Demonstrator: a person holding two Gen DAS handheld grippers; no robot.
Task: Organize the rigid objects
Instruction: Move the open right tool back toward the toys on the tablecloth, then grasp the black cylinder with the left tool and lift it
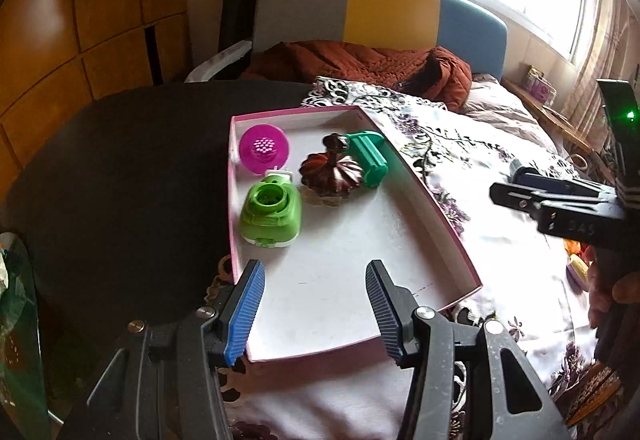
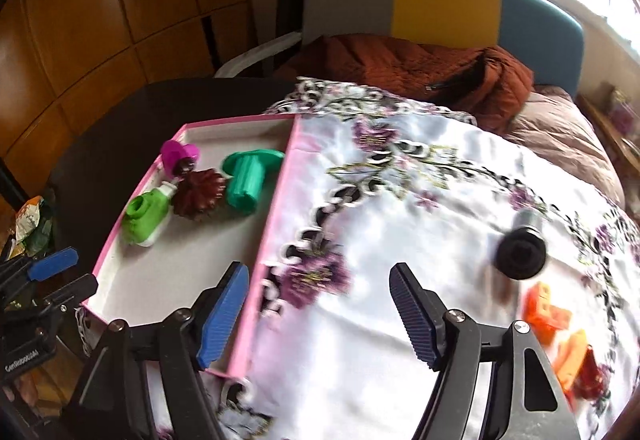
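Your bed (image 2: 560,144) fills the background, with a rust-coloured quilted jacket (image 2: 420,68) bunched against the grey, yellow and blue headboard (image 2: 440,0). In front of it a white cloth with purple flowers (image 2: 420,200) covers part of the dark desk (image 1: 120,168). On the cloth's left side, partly over the bare desk, sits the pink-edged white tray (image 1: 432,200). At its far end you have four things close together: a magenta funnel-shaped piece (image 1: 264,149) in the far left corner, a lime green piece (image 1: 272,212) with a round opening just in front of it, a dark brown fluted piece (image 1: 332,172) to its right, and a teal T-shaped piece (image 1: 368,156) touching the brown one on the far side. Out on the cloth, well apart from the tray, a black cylinder (image 2: 520,248) lies by itself, and nearer the right edge lie orange blocks (image 2: 548,316) with a red piece (image 2: 592,376) just beside them. Your left hand-held gripper (image 1: 316,308) hovers over the bare near end of the tray, jaws spread wide with nothing between them. Your right hand-held gripper (image 2: 320,316) hangs above the tray's right wall and the cloth, jaws likewise apart and holding nothing.
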